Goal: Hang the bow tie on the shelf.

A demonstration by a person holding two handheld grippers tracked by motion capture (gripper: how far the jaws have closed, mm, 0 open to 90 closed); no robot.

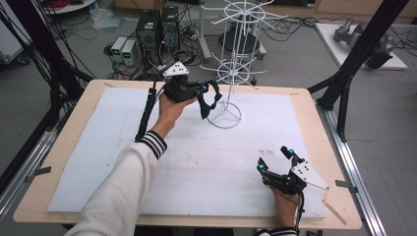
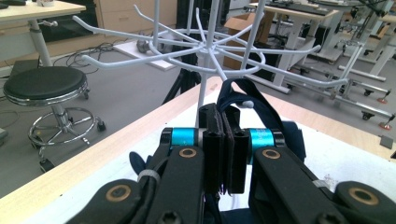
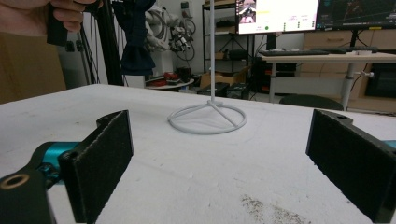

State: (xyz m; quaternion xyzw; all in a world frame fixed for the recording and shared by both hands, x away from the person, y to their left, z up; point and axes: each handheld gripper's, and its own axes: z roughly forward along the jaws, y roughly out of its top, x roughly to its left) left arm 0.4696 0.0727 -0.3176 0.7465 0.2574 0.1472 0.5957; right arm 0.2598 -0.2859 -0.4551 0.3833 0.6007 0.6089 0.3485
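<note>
A white wire display rack [image 1: 231, 64] with hooked arms stands on a ring base [image 1: 224, 117] at the back middle of the table. My left gripper [image 1: 202, 88] is held up just left of the rack's pole, shut on a dark bow tie [image 1: 209, 101] that dangles below it. In the left gripper view the jaws [image 2: 226, 140] pinch the bow tie's strap [image 2: 254, 100], whose loop rises toward the rack's arms [image 2: 205, 49]. My right gripper [image 1: 274, 158] rests near the front right of the table, open with nothing between its pads [image 3: 219, 158]; ahead of it are the rack base [image 3: 208, 119] and the hanging bow tie [image 3: 135, 28].
A white foam sheet [image 1: 98, 147] covers most of the wooden table [image 1: 74, 113]. Black frame posts [image 1: 354, 54] stand at the right edge. Computers and cables lie on the floor behind, and a round stool [image 2: 44, 86] stands off the far side.
</note>
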